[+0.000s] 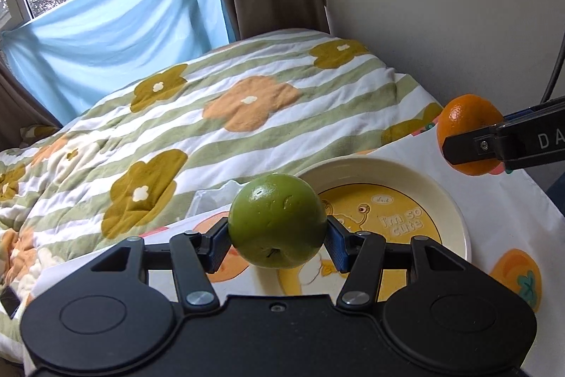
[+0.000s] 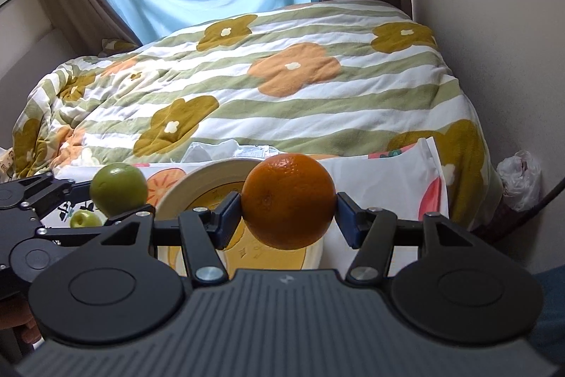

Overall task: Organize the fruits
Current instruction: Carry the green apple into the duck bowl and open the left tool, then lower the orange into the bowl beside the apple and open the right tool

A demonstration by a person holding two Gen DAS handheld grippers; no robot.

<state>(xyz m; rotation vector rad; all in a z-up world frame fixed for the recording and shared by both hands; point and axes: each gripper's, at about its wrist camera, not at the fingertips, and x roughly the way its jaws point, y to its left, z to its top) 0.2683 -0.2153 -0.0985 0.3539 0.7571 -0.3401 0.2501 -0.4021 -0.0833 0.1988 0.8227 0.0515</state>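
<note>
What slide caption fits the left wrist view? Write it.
Left gripper holds green apple above plate; right gripper holds orange.

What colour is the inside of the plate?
The plate has a cream rim and a yellow middle with a cartoon snail; the left wrist view shows it best.

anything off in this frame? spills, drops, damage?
Nothing stands out. The left gripper is shut on the green apple and the right gripper on the orange, both seated squarely. The plate sits flat and bare on the fruit-print cloth. No spills or damage visible.
</note>
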